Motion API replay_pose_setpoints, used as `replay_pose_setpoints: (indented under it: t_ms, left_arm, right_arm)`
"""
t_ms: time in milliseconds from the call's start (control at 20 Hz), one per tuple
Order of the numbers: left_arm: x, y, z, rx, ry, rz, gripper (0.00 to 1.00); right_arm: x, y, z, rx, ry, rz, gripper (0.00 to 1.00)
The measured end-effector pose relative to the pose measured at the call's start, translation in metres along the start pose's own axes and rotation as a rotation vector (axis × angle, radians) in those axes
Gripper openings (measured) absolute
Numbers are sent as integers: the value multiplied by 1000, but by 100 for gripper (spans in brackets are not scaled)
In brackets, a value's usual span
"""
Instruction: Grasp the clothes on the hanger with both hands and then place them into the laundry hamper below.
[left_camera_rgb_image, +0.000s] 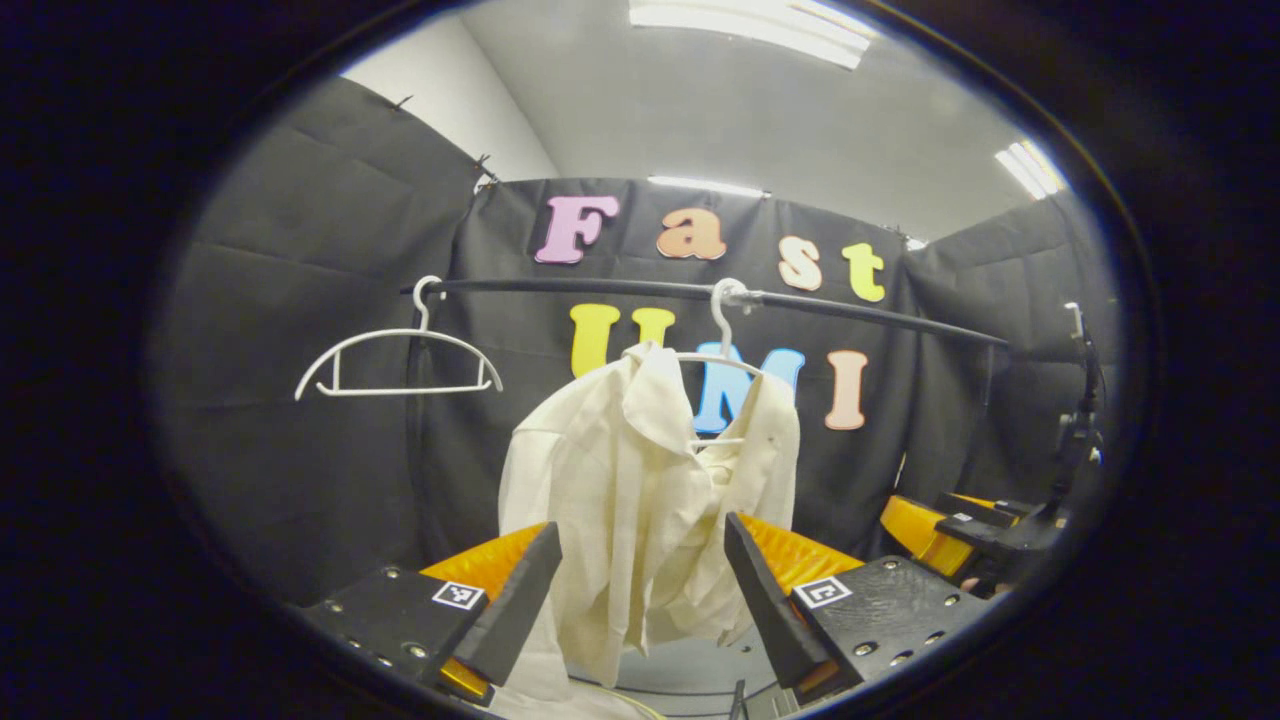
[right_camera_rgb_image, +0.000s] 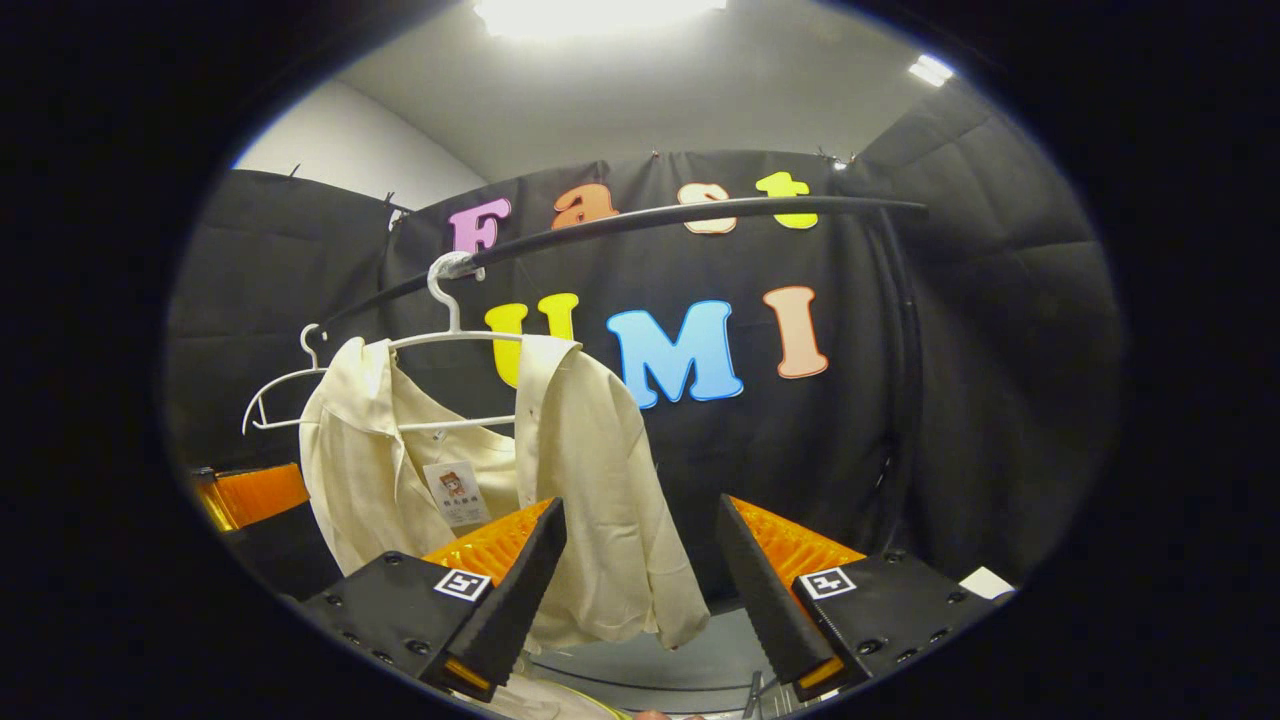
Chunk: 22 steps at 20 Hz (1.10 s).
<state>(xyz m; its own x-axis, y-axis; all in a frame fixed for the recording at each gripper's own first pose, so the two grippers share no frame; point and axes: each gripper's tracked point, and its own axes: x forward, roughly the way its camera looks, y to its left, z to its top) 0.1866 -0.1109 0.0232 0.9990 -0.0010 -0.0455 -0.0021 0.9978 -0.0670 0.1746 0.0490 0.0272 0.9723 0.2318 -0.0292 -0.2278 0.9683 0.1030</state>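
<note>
Your left claw (left_camera_rgb_image: 640, 600) is released, its fingers spread to either side of the shirt (left_camera_rgb_image: 640, 500) without touching it. Your right claw (right_camera_rgb_image: 640, 590) is also released; in the right gripper view, the shirt (right_camera_rgb_image: 520, 480) hangs ahead and slightly left. The shirt sits on a white hanger (left_camera_rgb_image: 722, 350) hooked over the black rail (left_camera_rgb_image: 850, 308). A second, bare hanger (left_camera_rgb_image: 400, 360) hangs farther along the rail.

A dark rail (left_camera_rgb_image: 850, 308) spans the booth. Two white hangers hook over it: an empty hanger (left_camera_rgb_image: 398, 362) at nine o'clock, and a hanger (left_camera_rgb_image: 722, 345) bearing the cream shirt (left_camera_rgb_image: 640, 500) near centre.
</note>
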Motion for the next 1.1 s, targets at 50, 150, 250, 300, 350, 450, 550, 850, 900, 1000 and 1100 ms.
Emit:
replay_pose_setpoints:
  t_ms: [50,150,250,300,350,450,550,850,900,1000,1100]
  left_arm:
    - [8,-3,1,5,-4,11,96]
    - [25,-4,1,26,-5,46,96]
    - [42,-11,-1,31,-4,79,96]
    - [50,-14,-3,30,-4,97,96]
    - [59,-15,-5,30,-3,122,96]
    - [75,-17,-11,26,2,170,95]
    - [91,-20,-17,20,6,204,95]
    - [120,2,-13,44,-43,411,94]
    - [123,10,-13,53,-49,451,94]
    - [127,20,-13,69,-47,508,95]
    - [129,27,-13,84,-47,540,82]
  right_arm:
    - [9,3,1,1,0,25,96]
    - [27,7,1,-3,1,68,96]
    - [43,7,0,-3,2,103,92]
    - [50,7,0,-2,1,119,92]
    - [58,6,-1,-1,3,133,92]
    - [70,3,-8,-3,18,162,92]
    - [81,3,-13,-3,30,186,92]
    - [99,21,-16,34,55,292,98]
    - [99,21,-17,34,56,304,98]
    - [99,25,-17,33,52,322,98]
    - [102,31,-16,27,55,334,98]
